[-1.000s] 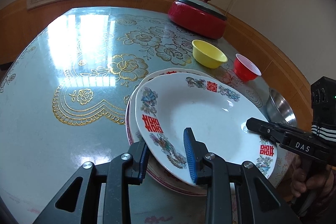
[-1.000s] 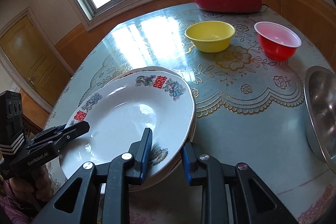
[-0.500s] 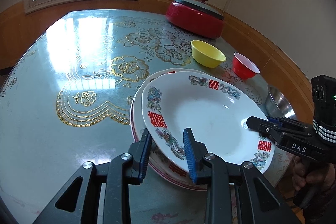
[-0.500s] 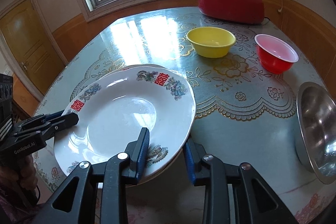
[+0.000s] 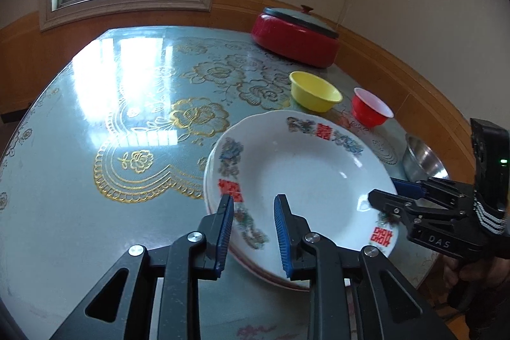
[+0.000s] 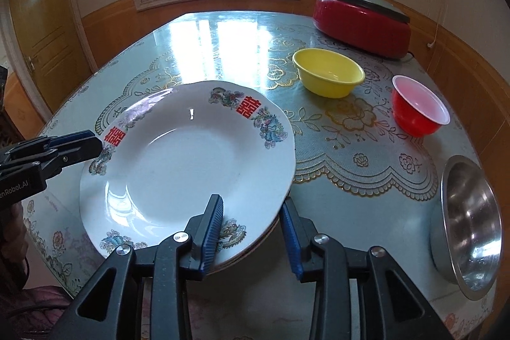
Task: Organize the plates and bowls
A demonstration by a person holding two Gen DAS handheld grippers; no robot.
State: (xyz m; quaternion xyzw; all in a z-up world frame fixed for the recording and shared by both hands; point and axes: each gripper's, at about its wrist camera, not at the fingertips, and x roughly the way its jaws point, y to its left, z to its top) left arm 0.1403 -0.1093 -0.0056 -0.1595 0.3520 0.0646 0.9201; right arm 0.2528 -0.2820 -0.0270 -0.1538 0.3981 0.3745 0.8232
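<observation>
While both tools straddle the top plate (image 6: 191, 168) rim, jaws apart | left tool (image 5: 253, 231), right tool (image 6: 251, 236) | release level, withdraw straight back.

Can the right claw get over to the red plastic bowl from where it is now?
Probably yes, once it lets go. The right claw straddles the white patterned plate's rim; the red plastic bowl sits beyond to its right, with only bare floral tablecloth between.
</observation>
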